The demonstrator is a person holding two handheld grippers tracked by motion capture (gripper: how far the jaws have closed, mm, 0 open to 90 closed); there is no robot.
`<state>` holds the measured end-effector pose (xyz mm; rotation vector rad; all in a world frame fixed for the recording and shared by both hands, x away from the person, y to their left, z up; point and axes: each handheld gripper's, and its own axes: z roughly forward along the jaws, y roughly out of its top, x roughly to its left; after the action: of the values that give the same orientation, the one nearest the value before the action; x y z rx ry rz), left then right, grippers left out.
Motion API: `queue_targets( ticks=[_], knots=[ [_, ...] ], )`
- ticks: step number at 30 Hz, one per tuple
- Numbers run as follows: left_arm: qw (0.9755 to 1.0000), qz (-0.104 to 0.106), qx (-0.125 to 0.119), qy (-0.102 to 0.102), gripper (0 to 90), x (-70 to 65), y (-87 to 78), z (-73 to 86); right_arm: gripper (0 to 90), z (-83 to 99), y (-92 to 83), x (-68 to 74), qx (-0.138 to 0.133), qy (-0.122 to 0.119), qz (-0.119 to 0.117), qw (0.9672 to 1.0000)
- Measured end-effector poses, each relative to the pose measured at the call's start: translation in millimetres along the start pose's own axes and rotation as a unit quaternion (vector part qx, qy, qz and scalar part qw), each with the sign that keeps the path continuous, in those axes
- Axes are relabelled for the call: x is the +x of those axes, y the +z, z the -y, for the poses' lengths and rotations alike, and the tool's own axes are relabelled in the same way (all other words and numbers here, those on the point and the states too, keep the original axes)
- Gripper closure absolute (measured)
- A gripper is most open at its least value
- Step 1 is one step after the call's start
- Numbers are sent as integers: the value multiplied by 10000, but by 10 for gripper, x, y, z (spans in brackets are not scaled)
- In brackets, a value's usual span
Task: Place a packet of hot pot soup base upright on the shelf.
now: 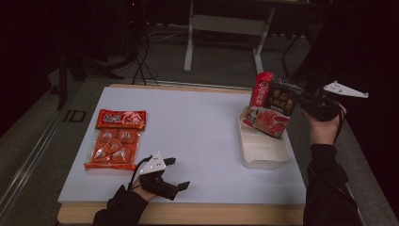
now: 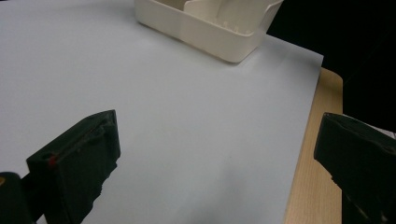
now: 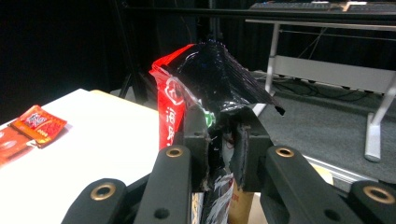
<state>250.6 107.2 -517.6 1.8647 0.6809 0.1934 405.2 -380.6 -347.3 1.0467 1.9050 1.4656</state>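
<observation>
My right gripper (image 1: 301, 96) is shut on a black-and-red food pouch (image 1: 272, 106), which hangs upright over the far end of a cream plastic bin (image 1: 263, 150). In the right gripper view the pouch (image 3: 205, 79) rises between the two pads (image 3: 196, 135), pinched at its black edge. A second, orange-red snack pack (image 1: 114, 139) lies flat at the table's left. My left gripper (image 1: 179, 173) rests low near the front edge with its jaws wide apart and nothing between them (image 2: 215, 158).
A white sheet (image 1: 188, 132) covers the wooden table, whose bare front edge (image 1: 188, 214) shows below it. The bin's corner (image 2: 219, 32) stands ahead of the left gripper. A desk frame (image 1: 226, 28) stands on the floor beyond the table.
</observation>
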Motion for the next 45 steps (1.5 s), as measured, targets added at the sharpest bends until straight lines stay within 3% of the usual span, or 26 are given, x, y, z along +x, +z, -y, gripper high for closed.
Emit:
queue_targets(
  ticks=[7, 12, 18, 24, 29, 45],
  knots=[
    [9999, 62, -30, -147, 10, 27, -1, 31, 774, 50, 149, -66, 126, -85, -99, 9998],
    [9999, 77, -36, -139, 10, 16, 0, 46, 773, 111, 258, -68, 266, -175, -93, 9995],
    [9998, 94, 8, -157, 10, 19, 9, 59, 762, 187, 351, -55, 187, -179, -438, 9987],
    [9998, 125, -8, -177, 10, 23, 10, 65, 764, 197, 384, -31, 179, -88, -558, 9982],
    [9997, 165, -28, -178, 11, 15, 10, 57, 763, 179, 452, 44, 309, -305, -772, 9961],
    [9996, 165, -16, -221, 11, 29, 10, 65, 754, 384, 388, -29, 86, 39, -841, 9964]
  ],
)
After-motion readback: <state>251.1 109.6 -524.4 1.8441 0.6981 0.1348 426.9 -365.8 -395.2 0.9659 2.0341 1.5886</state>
